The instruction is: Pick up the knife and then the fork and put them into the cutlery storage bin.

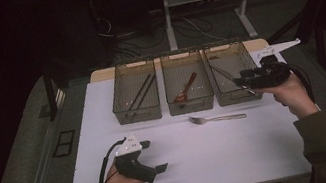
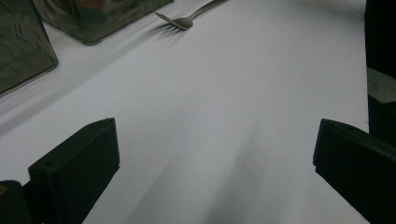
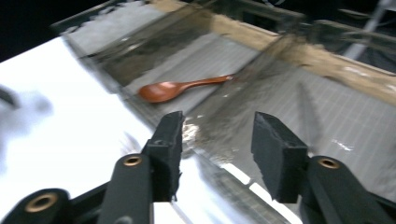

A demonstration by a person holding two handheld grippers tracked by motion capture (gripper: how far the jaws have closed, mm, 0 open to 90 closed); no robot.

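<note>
Right hand-held gripper [image 3: 217, 140] hovers half-open and empty over the right bin [image 1: 230, 62]; no writing is legible.

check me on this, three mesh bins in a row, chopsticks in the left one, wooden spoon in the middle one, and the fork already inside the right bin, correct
Not quite. The fork is not in the right bin; it lies on the white table just in front of the middle bin, as the high view shows. The rest holds: chopsticks in the left bin, wooden spoon in the middle one.

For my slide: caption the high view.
Fork lies before three bins; right tongs open over right bin.
</note>
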